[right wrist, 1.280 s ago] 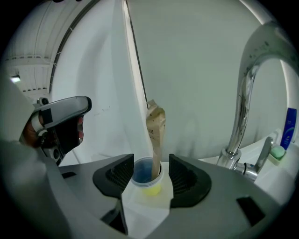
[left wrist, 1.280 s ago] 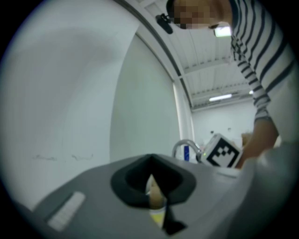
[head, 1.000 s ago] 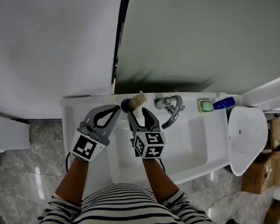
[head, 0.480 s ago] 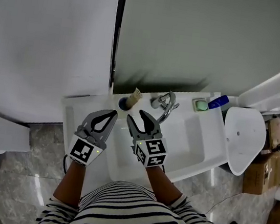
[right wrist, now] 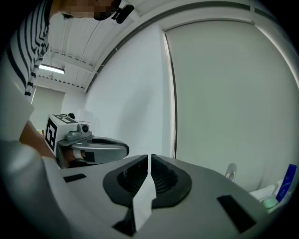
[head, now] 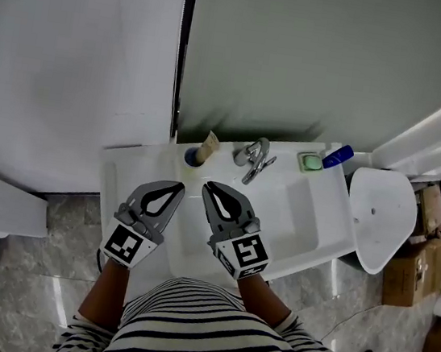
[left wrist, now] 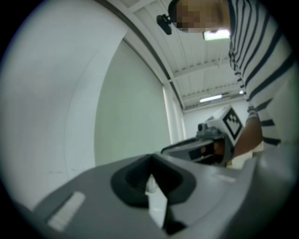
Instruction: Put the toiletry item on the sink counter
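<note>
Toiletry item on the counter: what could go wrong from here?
1. The toiletry item seems to lean beside the faucet; it may topple toward the basin.
2. The right claw, its jaws just closed on nothing, and the shut left claw hover close together; they could knock each other.

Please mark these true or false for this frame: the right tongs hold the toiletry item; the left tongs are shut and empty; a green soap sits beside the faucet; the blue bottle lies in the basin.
1. The right tongs hold the toiletry item. False: the right tongs have just been closing with nothing between them; the tan toiletry item stands in a dark cup on the sink counter.
2. The left tongs are shut and empty. True.
3. A green soap sits on the counter to the right of the faucet in the head view. True.
4. The blue bottle lies in the basin. False: the blue bottle lies at the counter's back edge, beside the soap.
</note>
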{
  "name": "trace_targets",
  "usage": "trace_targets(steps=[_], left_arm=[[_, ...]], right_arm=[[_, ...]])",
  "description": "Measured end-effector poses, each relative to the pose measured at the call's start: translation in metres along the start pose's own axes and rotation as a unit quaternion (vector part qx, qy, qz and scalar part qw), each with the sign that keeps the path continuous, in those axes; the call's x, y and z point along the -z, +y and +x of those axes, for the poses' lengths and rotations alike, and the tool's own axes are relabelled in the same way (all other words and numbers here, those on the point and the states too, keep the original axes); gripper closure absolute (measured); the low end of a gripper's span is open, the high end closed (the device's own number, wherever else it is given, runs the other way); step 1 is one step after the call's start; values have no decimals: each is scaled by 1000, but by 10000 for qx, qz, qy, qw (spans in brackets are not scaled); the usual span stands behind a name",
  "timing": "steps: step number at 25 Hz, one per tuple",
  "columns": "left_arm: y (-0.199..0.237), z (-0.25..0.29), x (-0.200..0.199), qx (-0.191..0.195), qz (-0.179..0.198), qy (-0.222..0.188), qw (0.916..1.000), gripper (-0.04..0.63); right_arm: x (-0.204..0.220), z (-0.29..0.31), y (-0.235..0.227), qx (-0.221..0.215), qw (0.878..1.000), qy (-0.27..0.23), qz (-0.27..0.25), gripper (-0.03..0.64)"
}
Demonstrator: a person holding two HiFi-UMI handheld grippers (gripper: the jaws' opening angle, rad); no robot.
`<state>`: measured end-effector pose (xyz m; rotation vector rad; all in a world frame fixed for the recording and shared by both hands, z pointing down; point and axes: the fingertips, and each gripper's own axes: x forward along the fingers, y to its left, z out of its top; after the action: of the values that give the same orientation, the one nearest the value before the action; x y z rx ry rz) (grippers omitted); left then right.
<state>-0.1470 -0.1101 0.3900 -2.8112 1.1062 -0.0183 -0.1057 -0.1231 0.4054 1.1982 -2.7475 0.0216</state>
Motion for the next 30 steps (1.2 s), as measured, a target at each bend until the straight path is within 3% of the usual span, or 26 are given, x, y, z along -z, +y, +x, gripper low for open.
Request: trace_targets(steps=[12,30], left_arm=[[-20,-21,-29,12,-7,-124,9999,588],[-24,-22,-32,91,128,-84,9998,588]], right_arm=[[-48,-34,25,-345,9974,-532,-338,607],[-55,-41,34,-515,9957,-545,-535,609]])
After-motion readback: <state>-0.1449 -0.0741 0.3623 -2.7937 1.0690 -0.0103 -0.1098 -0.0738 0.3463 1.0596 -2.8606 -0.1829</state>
